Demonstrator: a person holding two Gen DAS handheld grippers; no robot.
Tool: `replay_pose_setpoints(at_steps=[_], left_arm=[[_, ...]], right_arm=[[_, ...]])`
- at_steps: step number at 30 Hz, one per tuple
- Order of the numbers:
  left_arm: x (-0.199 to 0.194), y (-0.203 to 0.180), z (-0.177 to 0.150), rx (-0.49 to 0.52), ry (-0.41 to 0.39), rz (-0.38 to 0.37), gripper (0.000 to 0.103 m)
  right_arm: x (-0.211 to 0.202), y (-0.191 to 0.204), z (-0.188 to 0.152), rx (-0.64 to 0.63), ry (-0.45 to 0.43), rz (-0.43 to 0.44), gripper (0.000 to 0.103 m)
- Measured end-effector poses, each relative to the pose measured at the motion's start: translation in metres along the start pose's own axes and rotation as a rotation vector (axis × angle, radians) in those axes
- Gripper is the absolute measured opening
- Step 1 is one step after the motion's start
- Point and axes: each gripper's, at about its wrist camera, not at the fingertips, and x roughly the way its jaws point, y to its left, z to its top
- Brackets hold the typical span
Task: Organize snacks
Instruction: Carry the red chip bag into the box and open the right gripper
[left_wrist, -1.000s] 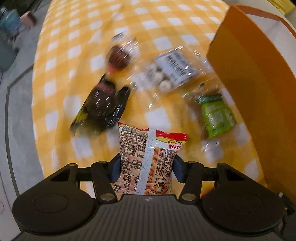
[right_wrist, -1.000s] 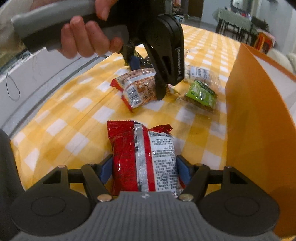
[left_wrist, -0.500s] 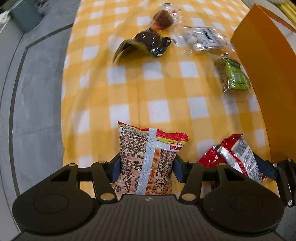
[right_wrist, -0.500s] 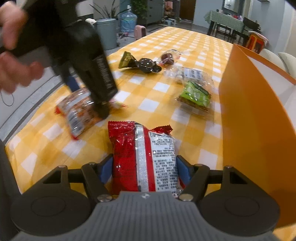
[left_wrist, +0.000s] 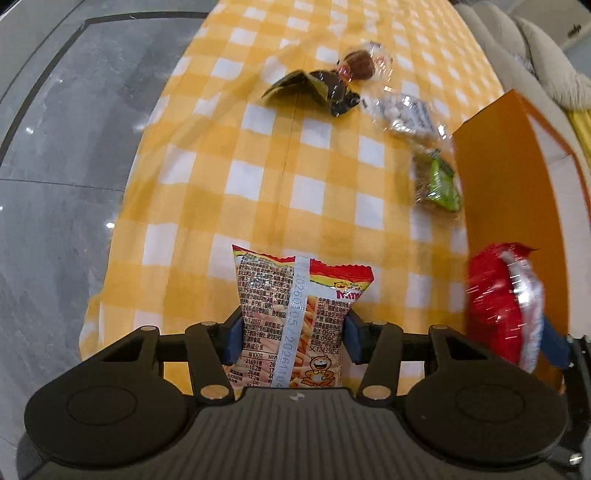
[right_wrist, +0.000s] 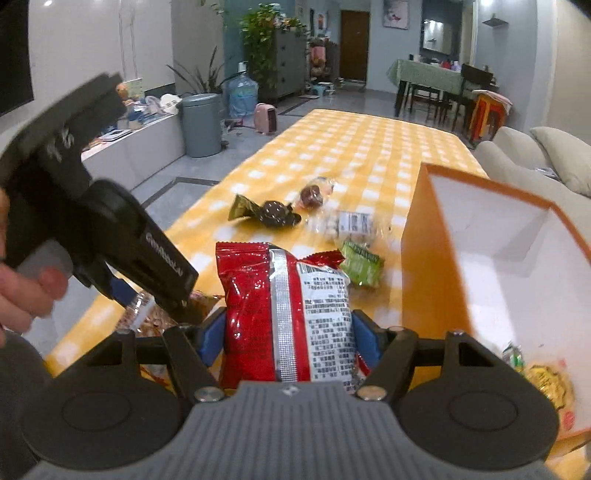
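Observation:
My left gripper (left_wrist: 291, 334) is shut on an orange stick-snack bag (left_wrist: 297, 325) held above the yellow checked table (left_wrist: 258, 177). My right gripper (right_wrist: 288, 334) is shut on a red snack bag (right_wrist: 288, 314), also visible in the left wrist view (left_wrist: 502, 302), raised beside the orange box (right_wrist: 436, 251). The box's white inside (right_wrist: 509, 258) holds a few snacks (right_wrist: 546, 384). Loose on the table lie a dark wrapped snack (left_wrist: 325, 90), a brown round snack (left_wrist: 360, 64), a clear bag of white candies (left_wrist: 402, 114) and a green packet (left_wrist: 441, 184).
The left gripper body and the hand holding it (right_wrist: 96, 236) fill the left of the right wrist view. The table's left edge drops to grey floor (left_wrist: 55, 184). A sofa (right_wrist: 535, 162) stands behind the box; a bin (right_wrist: 201, 123) stands on the floor.
Both grippers have risen with their bags. The left gripper pulled back toward the table's near end; the right one lifted the red bag level with the box's open top, showing its inside.

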Motion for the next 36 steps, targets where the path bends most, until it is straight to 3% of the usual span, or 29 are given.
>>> replay_pose_setpoints(at_steps=[7,10,16,21,27,36], left_arm=[[-0.035,-0.026,-0.004,0.002,-0.102,-0.044,0.058],[-0.046,-0.045,-0.002,0.010,-0.150,-0.095,0.058],[-0.060,-0.089,-0.005,0.080,-0.224,-0.191,0.058],[-0.053,-0.113,-0.001,0.075,-0.214,-0.250,0.058],[-0.036,-0.108,0.010,-0.039,-0.204,-0.360,0.058],[0.002,-0.093,0.019,-0.074,-0.141,-0.381,0.058]], right_arm=[[-0.054,-0.040,0.040,0.124,-0.135,0.037,0.069],[-0.076,-0.068,0.055,0.153,-0.147,0.059,0.069],[-0.093,-0.141,0.069,0.255,-0.119,-0.034,0.069],[-0.069,-0.193,0.073,0.400,-0.001,0.010,0.069],[-0.003,-0.228,0.077,0.576,0.149,0.030,0.069],[0.082,-0.230,0.069,0.516,0.314,0.002,0.069]])
